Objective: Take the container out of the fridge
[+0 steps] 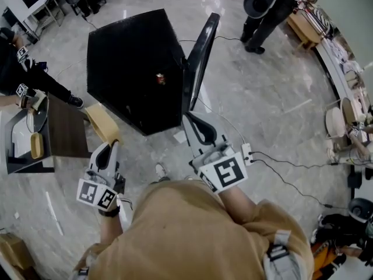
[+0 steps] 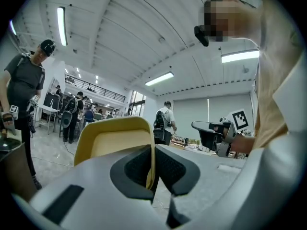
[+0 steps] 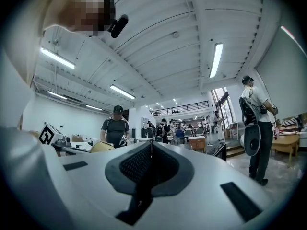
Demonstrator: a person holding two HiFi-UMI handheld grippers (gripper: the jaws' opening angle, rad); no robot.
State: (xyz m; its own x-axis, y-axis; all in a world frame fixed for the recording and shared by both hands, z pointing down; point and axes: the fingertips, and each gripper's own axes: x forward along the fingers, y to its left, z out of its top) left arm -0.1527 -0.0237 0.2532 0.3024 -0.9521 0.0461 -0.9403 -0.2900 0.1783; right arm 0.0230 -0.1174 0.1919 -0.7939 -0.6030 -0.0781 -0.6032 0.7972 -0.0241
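Observation:
A black mini fridge [image 1: 134, 69] stands on the floor with its door [image 1: 201, 57] swung open to the right. In front of its lower left corner, outside it, my left gripper [image 1: 108, 146] is shut on the rim of a tan-yellow container [image 1: 104, 123]. In the left gripper view the container [image 2: 115, 138] stands up above the jaws, its wall pinched in my left gripper [image 2: 153, 169]. My right gripper [image 1: 197, 127] sits just below the open door's bottom edge. Its jaws are closed with nothing between them, as the right gripper [image 3: 151, 158] view also shows.
A dark brown table [image 1: 67, 133] holding a grey tray [image 1: 11, 150] stands at the left, close to the container. A power strip [image 1: 247, 153] and cables [image 1: 285, 171] lie on the marble floor at the right. People stand at the top right [image 1: 265, 10] and far left [image 1: 23, 74].

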